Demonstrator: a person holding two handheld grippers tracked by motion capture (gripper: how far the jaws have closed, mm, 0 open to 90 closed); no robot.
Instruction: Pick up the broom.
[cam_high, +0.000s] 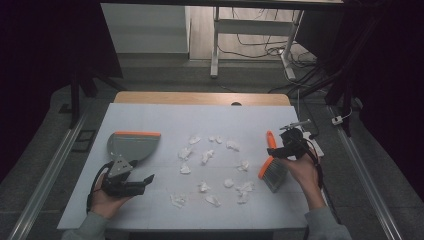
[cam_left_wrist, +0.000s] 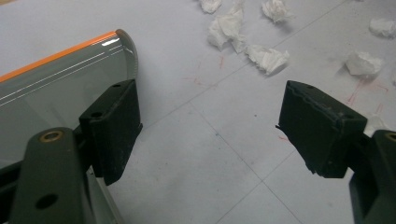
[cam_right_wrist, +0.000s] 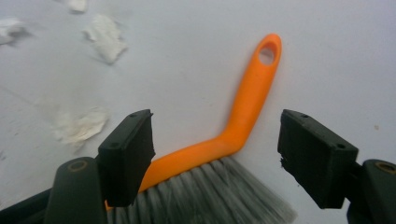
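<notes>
Right gripper view: an orange-handled brush (cam_right_wrist: 243, 121) lies at lower centre on the white bench (cam_right_wrist: 187, 56), its bent handle between the right tongs (cam_right_wrist: 215, 156), spread wide and not touching it. Left tongs (cam_left_wrist: 208, 133) gape empty beside a grey dustpan (cam_left_wrist: 56, 88); paper scraps (cam_high: 207, 156) dot mid-frame.

One grey dustpan (cam_high: 131, 145) with an orange edge. One hand brush (cam_high: 272, 167), orange handle, grey bristles. About fourteen crumpled white paper scraps (cam_high: 207, 156), scattered between the two; exact count uncertain where pieces lie close. Two black grippers: left gripper (cam_high: 148, 178), right gripper (cam_high: 275, 152).
</notes>
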